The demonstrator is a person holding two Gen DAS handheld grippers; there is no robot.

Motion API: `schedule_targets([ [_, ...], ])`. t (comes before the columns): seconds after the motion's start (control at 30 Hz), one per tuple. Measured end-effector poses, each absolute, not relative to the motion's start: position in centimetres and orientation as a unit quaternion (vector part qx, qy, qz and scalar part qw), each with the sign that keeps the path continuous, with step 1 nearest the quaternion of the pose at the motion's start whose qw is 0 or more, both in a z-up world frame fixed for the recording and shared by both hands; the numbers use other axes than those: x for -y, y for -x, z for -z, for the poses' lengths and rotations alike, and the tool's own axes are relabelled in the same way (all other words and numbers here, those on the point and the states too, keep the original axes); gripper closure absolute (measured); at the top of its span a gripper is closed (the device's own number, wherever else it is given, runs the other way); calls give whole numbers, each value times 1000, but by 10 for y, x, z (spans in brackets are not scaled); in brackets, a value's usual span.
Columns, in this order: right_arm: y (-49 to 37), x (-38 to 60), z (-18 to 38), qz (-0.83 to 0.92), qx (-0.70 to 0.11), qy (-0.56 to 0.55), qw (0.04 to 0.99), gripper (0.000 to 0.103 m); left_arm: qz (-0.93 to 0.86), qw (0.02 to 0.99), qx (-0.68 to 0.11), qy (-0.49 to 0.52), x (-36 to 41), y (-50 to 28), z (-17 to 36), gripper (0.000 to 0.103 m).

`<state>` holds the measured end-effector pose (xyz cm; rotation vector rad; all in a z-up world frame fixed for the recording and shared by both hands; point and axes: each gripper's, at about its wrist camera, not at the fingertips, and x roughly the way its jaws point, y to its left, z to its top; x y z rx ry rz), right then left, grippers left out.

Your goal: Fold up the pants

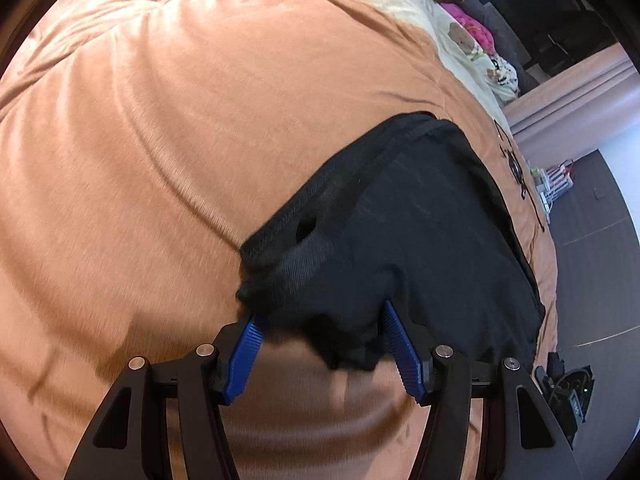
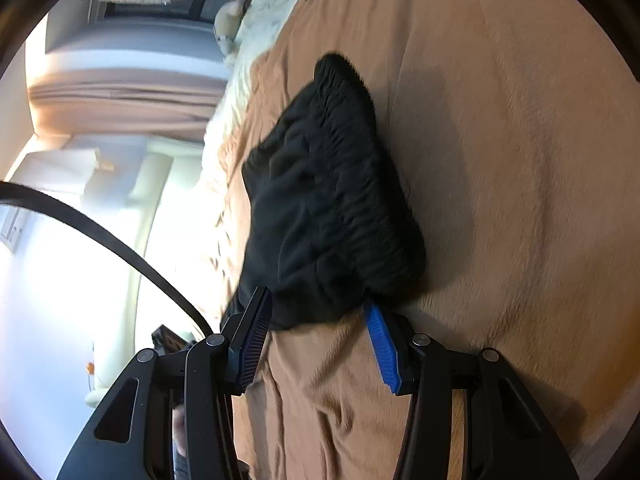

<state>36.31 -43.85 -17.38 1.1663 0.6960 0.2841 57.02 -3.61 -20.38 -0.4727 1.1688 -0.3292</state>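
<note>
Black pants (image 1: 408, 232) lie bunched on an orange bedspread (image 1: 160, 120); the ribbed waistband shows in both views. My left gripper (image 1: 320, 316) is open, its blue fingers (image 1: 244, 356) spread on either side of the near waistband edge, the tips hidden under the cloth. In the right wrist view the pants (image 2: 320, 200) form a folded heap on the bedspread (image 2: 520, 160). My right gripper (image 2: 318, 304) is open, its fingers (image 2: 384, 348) straddling the near edge of the heap without closing on it.
Stuffed toys and a cream sheet (image 1: 460, 20) lie at the far end of the bed. The bed's right edge drops to a dark floor (image 1: 592, 280). Curtains and a bright window (image 2: 80, 220) fill the left of the right wrist view.
</note>
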Motion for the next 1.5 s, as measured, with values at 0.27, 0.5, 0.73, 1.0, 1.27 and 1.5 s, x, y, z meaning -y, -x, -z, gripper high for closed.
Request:
schedule_targets([
  [0.27,-349,440,174,-120,-289,-532,787,57,134,821,-511,217,30,-572,202,41],
  [0.5,-351,427,178,-93,-283,-539,788,67,134,818,-511,226,22,-571,206,89],
  [0.73,-341,419,153,-96,-284,-504,810,84,134,834,-481,233,15,-555,172,94],
  [1.0,-332,412,133,-111,-291,-486,817,86,132,837,-476,237,-2,-517,149,94],
  [1.27,-320,400,126,-138,-330,-450,818,86,114,833,-487,236,-26,-456,144,94],
  [1.5,-317,394,116,-157,-352,-424,820,86,103,833,-485,244,-41,-410,139,94],
])
